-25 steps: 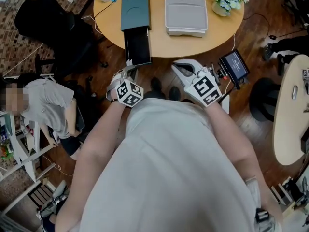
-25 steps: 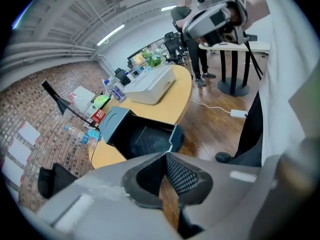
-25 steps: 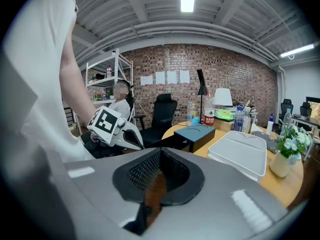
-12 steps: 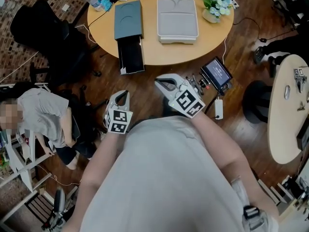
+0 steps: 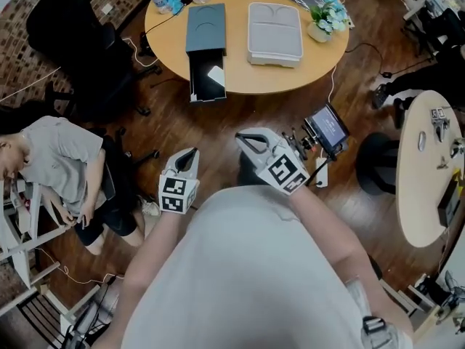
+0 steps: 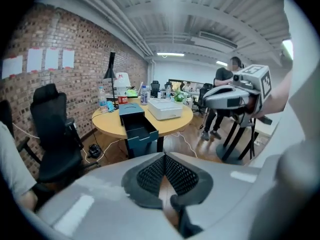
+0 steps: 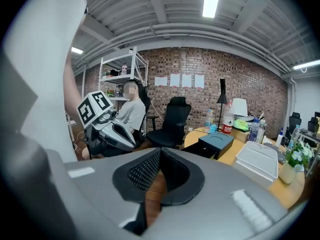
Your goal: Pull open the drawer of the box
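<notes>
The round bench [image 5: 247,82] is seen well apart from the person, across bare floor [image 5: 218,129]. On it the box [image 5: 205,26] is laid lengthwise, with its drawer [image 5: 208,77] drawn out toward the near edge, so the pull is judged done. The left claw [image 5: 192,153] and right claw [image 5: 243,138] are held near the torso, away from the bench, each clenched on nothing, presumably because nothing is left to be gripped
</notes>
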### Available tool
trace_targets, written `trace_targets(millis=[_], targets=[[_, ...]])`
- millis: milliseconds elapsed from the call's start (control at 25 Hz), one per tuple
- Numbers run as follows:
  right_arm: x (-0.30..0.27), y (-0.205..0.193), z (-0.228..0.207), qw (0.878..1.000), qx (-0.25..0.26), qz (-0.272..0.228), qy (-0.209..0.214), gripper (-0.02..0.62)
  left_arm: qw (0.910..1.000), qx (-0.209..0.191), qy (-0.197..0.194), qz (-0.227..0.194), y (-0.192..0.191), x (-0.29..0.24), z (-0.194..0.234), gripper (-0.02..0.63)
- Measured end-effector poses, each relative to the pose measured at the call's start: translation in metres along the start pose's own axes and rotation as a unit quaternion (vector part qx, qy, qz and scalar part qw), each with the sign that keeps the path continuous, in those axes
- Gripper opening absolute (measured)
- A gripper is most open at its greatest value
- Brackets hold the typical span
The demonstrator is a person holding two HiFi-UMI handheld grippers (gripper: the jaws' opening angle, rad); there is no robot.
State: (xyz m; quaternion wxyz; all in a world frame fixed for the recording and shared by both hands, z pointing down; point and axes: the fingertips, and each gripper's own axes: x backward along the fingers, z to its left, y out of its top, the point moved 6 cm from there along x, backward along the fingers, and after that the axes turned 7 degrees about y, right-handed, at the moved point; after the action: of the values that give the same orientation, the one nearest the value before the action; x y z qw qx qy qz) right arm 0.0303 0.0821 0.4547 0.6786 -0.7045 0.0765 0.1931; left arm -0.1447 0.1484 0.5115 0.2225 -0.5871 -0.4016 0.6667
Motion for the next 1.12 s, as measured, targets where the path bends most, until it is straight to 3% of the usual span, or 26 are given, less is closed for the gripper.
trace_targets(millis=[320, 720, 1120], targets=[[0.017, -0.007, 0.063, 1.000, -0.004, 0.007, 0.003, 0.006, 0.9961, 0.057, -0.039, -0.056, -0.023, 0.046, -0.030, 0.006], [0.038, -0.011, 0.115, 1.000, -0.004, 0.017, 0.018, 0.005, 0.9914, 0.073, -0.041, -0.101, -0.035, 0.091, -0.058, 0.006], [0.044, -0.006, 0.143, 1.000, -0.003, 0.000, 0.028, 0.005, 0.9897, 0.072, -0.043, -0.117, -0.042, 0.109, -0.070, 0.006]])
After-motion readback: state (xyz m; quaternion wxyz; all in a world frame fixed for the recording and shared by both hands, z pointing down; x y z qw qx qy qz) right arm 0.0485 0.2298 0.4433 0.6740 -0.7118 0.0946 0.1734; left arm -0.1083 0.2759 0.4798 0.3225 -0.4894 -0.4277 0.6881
